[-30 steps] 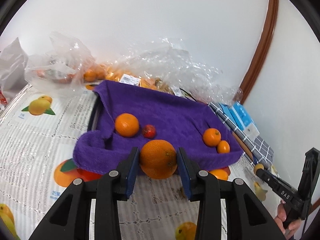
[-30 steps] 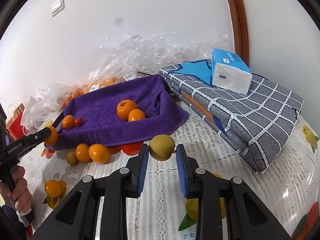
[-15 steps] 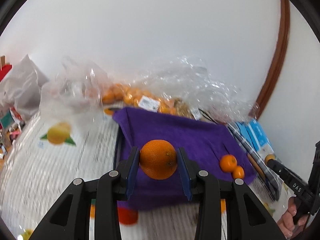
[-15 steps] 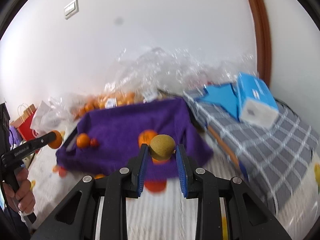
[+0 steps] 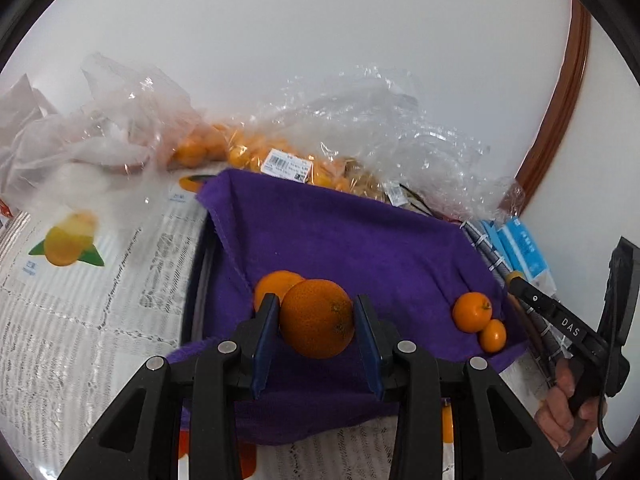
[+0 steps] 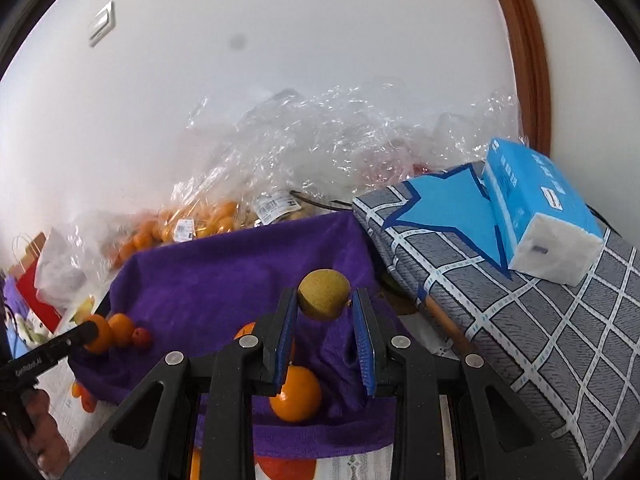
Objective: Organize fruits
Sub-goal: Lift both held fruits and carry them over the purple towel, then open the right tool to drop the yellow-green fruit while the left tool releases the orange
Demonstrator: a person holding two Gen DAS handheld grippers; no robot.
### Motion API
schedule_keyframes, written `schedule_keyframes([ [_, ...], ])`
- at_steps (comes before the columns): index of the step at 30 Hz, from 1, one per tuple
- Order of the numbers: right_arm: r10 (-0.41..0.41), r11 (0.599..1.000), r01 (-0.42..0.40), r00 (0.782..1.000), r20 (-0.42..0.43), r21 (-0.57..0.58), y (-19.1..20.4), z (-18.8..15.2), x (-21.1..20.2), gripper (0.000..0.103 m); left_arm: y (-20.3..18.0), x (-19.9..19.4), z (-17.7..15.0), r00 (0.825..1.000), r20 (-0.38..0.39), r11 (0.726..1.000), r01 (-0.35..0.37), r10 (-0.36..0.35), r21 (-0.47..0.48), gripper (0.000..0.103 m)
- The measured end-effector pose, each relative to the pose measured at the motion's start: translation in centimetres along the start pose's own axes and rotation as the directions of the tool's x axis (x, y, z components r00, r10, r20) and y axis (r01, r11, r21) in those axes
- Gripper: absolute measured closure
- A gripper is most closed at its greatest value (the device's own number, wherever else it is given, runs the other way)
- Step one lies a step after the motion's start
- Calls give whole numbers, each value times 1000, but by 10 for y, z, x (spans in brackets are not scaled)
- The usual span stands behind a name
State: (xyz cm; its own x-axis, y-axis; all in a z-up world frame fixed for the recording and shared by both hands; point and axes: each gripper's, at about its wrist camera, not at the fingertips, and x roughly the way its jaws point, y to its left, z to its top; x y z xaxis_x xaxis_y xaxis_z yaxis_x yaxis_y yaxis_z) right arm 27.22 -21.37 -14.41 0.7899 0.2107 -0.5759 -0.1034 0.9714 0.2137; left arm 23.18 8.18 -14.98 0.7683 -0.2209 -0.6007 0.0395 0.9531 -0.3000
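My left gripper (image 5: 317, 322) is shut on a large orange (image 5: 317, 324) and holds it above the near left part of the purple towel (image 5: 360, 240) that lines a tray. Another orange (image 5: 274, 285) lies on the towel just behind it. Two small oranges (image 5: 472, 312) lie on the towel's right side. My right gripper (image 6: 325, 312) is shut on a yellow-brown round fruit (image 6: 324, 295) and holds it above the towel's (image 6: 224, 276) right side. Below it lie an orange (image 6: 296, 398) and another, half hidden, behind my left finger. A small red fruit (image 6: 142, 338) lies at the towel's left.
Clear plastic bags of oranges (image 5: 256, 156) lie behind the tray against the wall. A folded grey checked cloth (image 6: 520, 320) with a blue tissue pack (image 6: 536, 208) lies on the right. Loose small oranges (image 6: 82, 396) lie on the fruit-print tablecloth (image 5: 80, 300) in front of the tray's left corner.
Both grippers rose and moved forward, from in front of the tray to above the purple towel, each still holding its fruit.
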Motion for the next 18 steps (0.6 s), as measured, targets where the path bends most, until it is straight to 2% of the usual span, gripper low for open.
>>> schedule_keyframes([
  [3,35,999,-35,999,-36,24,-3,-1,9,75,-8,0,-2,999,21,998,-39,38,51,67],
  [11,13,999,-16,996,-88,-35,10,-9,22,75,-2,3,-1,1000,8,1000,0,0,12,67],
  [18,10,1000,-10,995,-101,8,1,-9,24,74,-5,4,-3,1000,-4,1000,8,-8,16,67],
])
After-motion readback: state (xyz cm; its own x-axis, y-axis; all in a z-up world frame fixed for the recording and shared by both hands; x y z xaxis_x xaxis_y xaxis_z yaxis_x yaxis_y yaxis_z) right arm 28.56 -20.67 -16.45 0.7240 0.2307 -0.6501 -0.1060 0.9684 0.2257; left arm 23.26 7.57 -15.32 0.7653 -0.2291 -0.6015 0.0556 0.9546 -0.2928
